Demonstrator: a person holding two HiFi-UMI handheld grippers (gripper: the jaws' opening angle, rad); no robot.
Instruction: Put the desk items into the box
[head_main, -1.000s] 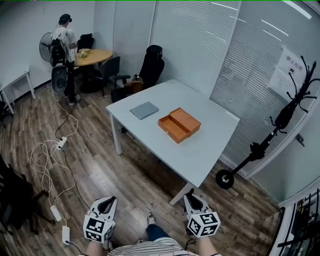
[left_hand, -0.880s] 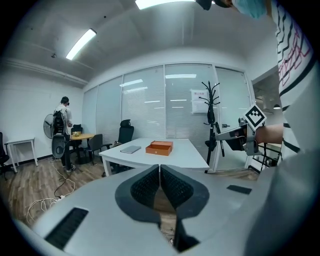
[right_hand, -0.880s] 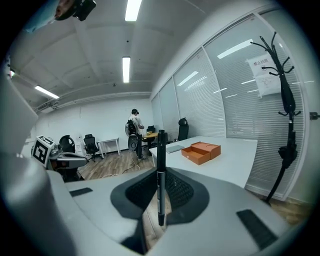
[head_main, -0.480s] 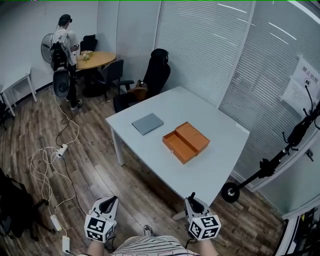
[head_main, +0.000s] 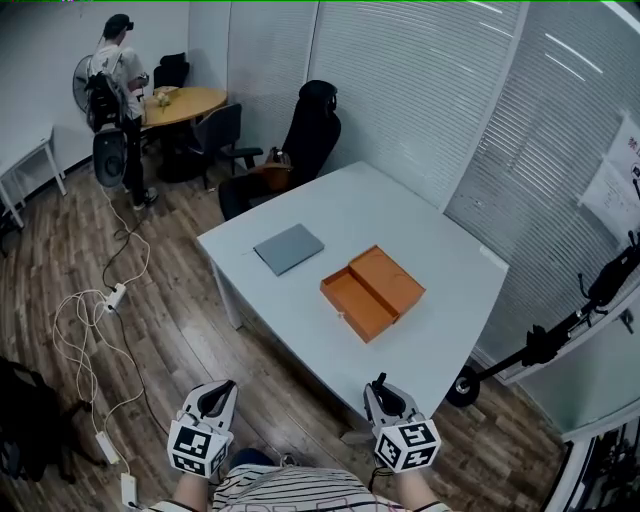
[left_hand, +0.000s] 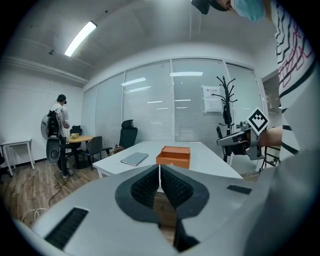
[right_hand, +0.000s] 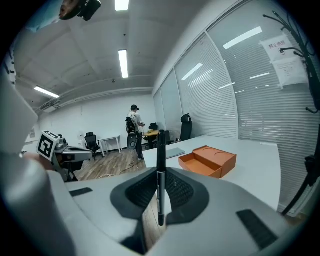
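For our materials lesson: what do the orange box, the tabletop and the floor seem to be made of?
Orange box: probably card or thin board, matt, crisp flat walls.
Tabletop: likely smooth pale laminate, even colour.
Floor: wood or wood-look planks, grain and seams visible.

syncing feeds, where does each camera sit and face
Head view: on the person's head, looking down at the table; left gripper and right gripper at bottom.
Left gripper view: on the left gripper, facing the table; shut, empty jaws.
Right gripper view: on the right gripper, facing the table; jaws shut on a pen.
All share the orange box.
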